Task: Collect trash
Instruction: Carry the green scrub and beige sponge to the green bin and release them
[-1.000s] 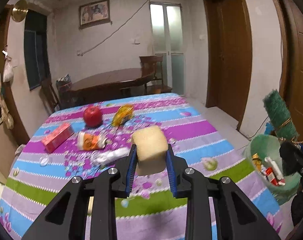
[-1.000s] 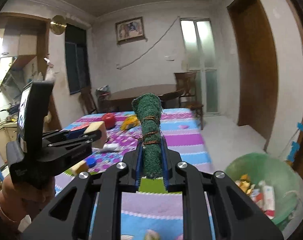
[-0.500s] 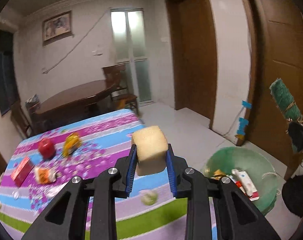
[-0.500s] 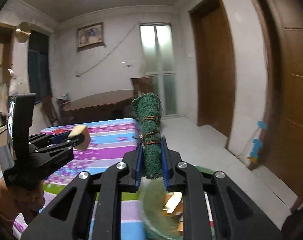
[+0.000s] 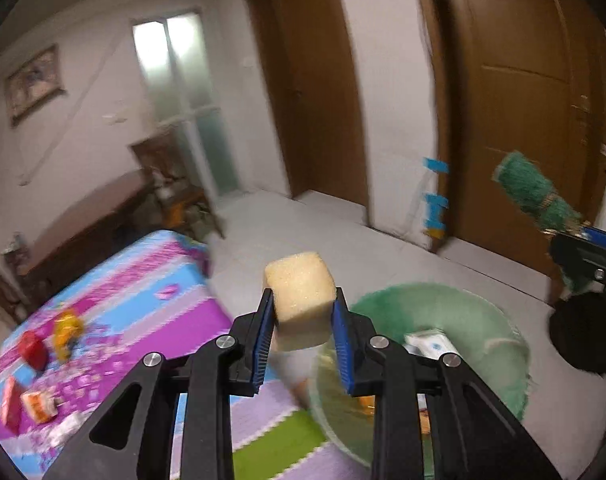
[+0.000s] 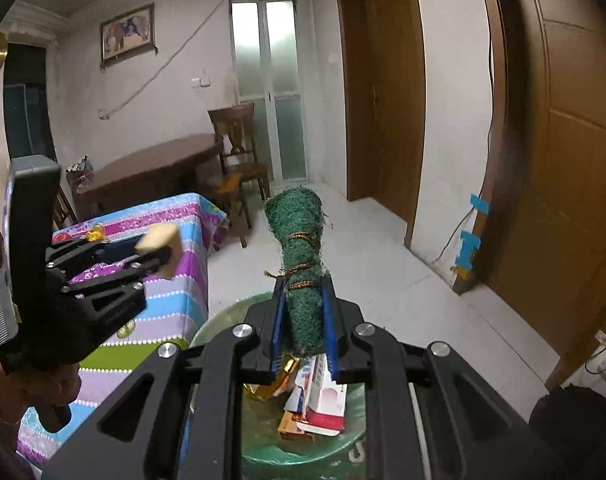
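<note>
My left gripper (image 5: pixel 302 316) is shut on a yellow sponge block (image 5: pixel 301 296) and holds it beside the table's edge, close to the green trash bin (image 5: pixel 483 320). My right gripper (image 6: pixel 304 320) is shut on a rolled green scouring cloth tied with cord (image 6: pixel 301 264), directly above the bin (image 6: pixel 271 444), which holds cartons and wrappers. The left gripper with the sponge (image 6: pixel 159 244) also shows in the right wrist view, over the table corner. The right gripper with the green roll (image 5: pixel 531 192) shows at the right of the left wrist view.
The striped tablecloth (image 5: pixel 151 280) carries a red apple (image 5: pixel 33 350), a yellow wrapper (image 5: pixel 67 332), a red box and an orange packet. A brown table and chair (image 6: pixel 235 160) stand behind. Wooden doors (image 6: pixel 387 92) line the right wall. A black object (image 5: pixel 583 332) lies right of the bin.
Both grippers have swung right, away from the table toward the bin. The right gripper has come over the bin's opening; the left one has neared its rim. Both holds are unchanged.
</note>
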Demonstrator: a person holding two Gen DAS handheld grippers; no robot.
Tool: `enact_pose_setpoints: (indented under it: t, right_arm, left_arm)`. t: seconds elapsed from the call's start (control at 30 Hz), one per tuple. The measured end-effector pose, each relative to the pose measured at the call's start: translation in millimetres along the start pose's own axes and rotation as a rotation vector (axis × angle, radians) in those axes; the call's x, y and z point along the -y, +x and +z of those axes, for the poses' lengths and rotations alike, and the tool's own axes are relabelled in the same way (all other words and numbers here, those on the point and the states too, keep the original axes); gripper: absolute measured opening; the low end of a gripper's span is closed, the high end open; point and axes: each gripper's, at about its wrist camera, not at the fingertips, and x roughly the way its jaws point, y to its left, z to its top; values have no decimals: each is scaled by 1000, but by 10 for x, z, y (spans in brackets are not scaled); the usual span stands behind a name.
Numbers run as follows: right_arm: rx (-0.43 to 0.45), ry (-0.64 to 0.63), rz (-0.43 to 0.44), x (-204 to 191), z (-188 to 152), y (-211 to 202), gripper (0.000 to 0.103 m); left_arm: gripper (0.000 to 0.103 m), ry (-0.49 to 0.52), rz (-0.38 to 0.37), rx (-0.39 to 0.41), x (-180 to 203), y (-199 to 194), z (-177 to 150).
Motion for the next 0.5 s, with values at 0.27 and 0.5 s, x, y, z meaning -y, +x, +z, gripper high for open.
enact_pose_setpoints:
  t: [0.27,0.5]
  right_arm:
    - [-95,85,50,194,-179,157,15]
    - [-134,138,95,264,-286,223,15]
  left_arm:
    - [29,27,-197,-119,154,376,-94]
    - [29,22,-220,-152,141,519,-191]
